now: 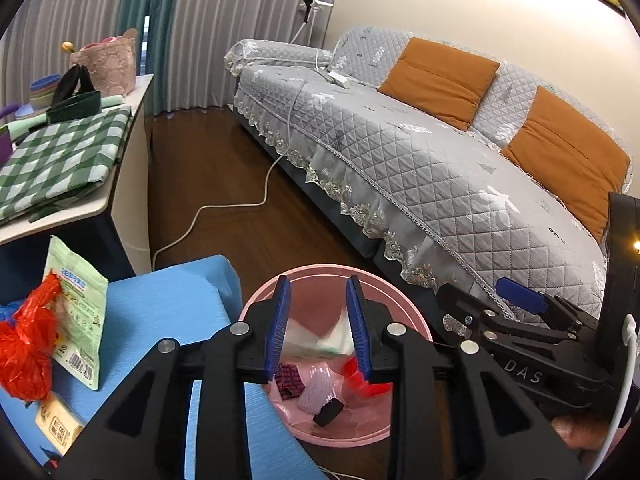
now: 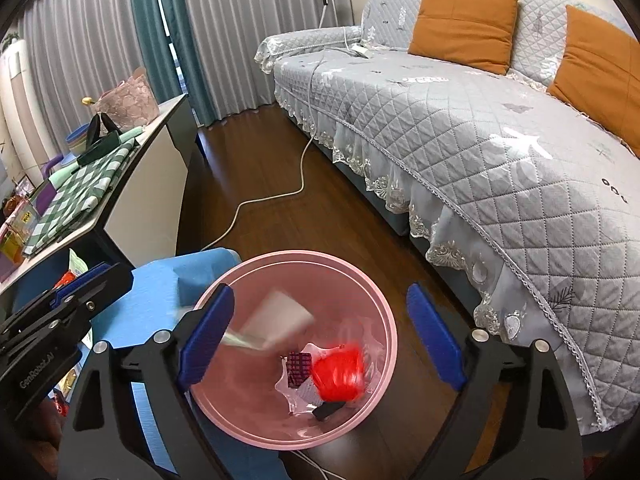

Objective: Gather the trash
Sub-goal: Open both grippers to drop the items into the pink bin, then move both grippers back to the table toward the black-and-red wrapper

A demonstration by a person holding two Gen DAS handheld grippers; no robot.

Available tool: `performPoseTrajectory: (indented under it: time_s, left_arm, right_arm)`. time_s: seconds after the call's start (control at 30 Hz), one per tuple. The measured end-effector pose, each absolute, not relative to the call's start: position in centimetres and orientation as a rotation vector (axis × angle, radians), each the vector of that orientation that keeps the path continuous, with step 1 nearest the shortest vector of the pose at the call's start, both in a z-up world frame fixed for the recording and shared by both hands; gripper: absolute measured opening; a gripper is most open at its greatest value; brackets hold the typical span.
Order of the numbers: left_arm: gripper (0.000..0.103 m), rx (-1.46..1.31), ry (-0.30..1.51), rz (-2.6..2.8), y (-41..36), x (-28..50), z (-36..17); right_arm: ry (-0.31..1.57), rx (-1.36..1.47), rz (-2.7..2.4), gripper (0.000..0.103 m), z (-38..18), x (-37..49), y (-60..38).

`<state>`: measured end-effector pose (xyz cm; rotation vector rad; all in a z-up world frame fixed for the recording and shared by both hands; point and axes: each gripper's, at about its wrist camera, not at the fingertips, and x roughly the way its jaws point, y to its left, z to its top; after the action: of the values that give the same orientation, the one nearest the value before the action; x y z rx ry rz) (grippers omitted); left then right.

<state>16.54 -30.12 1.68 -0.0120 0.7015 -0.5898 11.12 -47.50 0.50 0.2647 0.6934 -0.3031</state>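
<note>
A pink trash bin (image 2: 384,320) stands on the floor beside a blue table (image 1: 160,304). It holds a red bag (image 2: 340,372), a dark wrapper (image 2: 299,368) and a black piece (image 2: 328,410). A white packet (image 2: 276,324) is blurred in mid-air over the bin, between the wide-open jaws of my right gripper (image 2: 320,336). My left gripper (image 1: 320,328) is open and empty above the bin (image 1: 400,296). On the blue table lie a crumpled red bag (image 1: 28,344), a green-white pouch (image 1: 78,320) and a yellow wrapper (image 1: 56,428). The right gripper shows at the right of the left wrist view (image 1: 516,300).
A grey quilted sofa (image 2: 500,140) with orange cushions runs along the right. A white cable (image 2: 272,200) lies across the wood floor. A white desk (image 1: 120,184) with a green checked cloth and a pink basket stands at the left.
</note>
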Motion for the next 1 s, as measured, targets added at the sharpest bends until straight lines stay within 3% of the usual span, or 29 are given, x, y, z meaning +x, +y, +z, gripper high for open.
performPoseTrajectory:
  time_s: [0.53,0.63,0.8,1.0]
  left_arm:
    - [0.028,-0.016,0.656,-0.501,-23.6,13.3,4.5]
    - [0.028,-0.019,0.646,-0.479,-21.4,12.3,5.0]
    - [0.028,-0.025,0.629,-0.440,-17.5,10.5,5.6]
    - [0.028,-0.064,0.607,-0.364,-11.7,8.9,6.2]
  right_arm:
    - [0.593,0.245,-0.242,0.083,4.3,9.5,-44.5]
    - [0.572,0.229,-0.210,0.075,4.8,9.3,-43.3]
    - [0.571,0.227,-0.142,0.051,4.7,9.1,-41.6]
    - [0.568,0.203,-0.087,0.049,4.5,8.9,-39.3]
